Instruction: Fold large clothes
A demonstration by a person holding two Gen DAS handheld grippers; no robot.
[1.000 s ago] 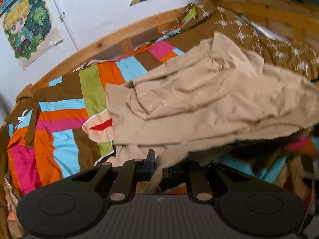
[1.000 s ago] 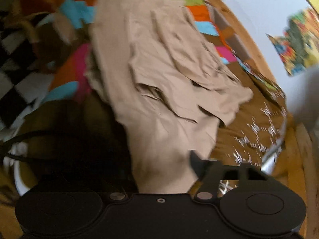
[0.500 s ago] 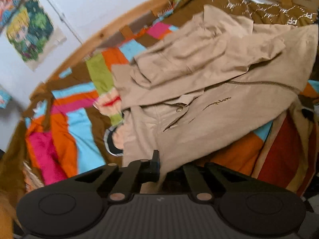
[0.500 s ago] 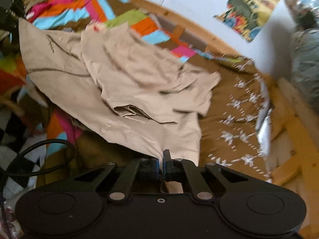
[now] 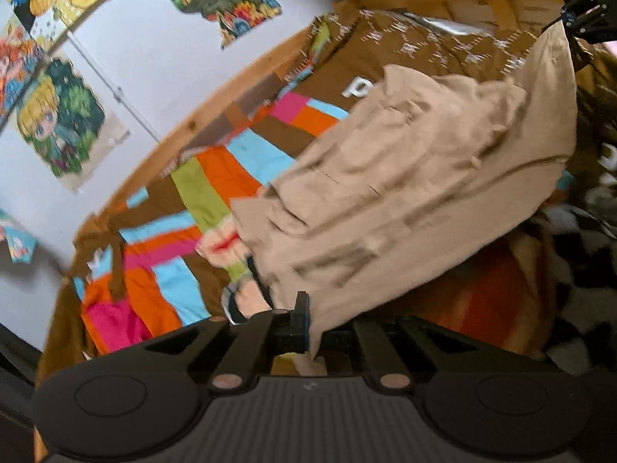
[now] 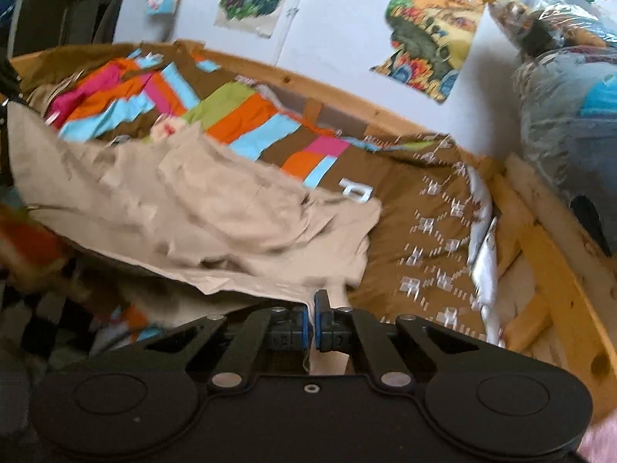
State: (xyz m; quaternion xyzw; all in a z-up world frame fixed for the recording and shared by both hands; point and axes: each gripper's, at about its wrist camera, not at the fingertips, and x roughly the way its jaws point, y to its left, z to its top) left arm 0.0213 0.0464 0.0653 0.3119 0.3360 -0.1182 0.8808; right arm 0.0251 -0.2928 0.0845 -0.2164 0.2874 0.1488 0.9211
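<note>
A large beige zip jacket [image 5: 416,177] hangs stretched over the bed, its far part crumpled on the quilt. My left gripper [image 5: 314,328] is shut on one corner of the jacket's edge at the bottom of the left wrist view. The right gripper [image 5: 586,4] shows at that view's top right, holding the opposite corner. In the right wrist view the jacket [image 6: 185,208] spreads to the left, and my right gripper [image 6: 311,324] is shut on its near edge, cloth pinched between the blue-lined pads.
A striped patchwork quilt [image 5: 162,239] covers the bed, with a brown patterned blanket [image 6: 428,231] at one end. A wooden bed frame [image 6: 540,239] runs round it. Posters [image 5: 58,115] hang on the white wall. A plastic-wrapped bundle [image 6: 567,88] sits at the right.
Both grippers have risen and drawn apart, lifting the jacket's near edge off the bed and stretching it. The views now tilt up toward the wall.
</note>
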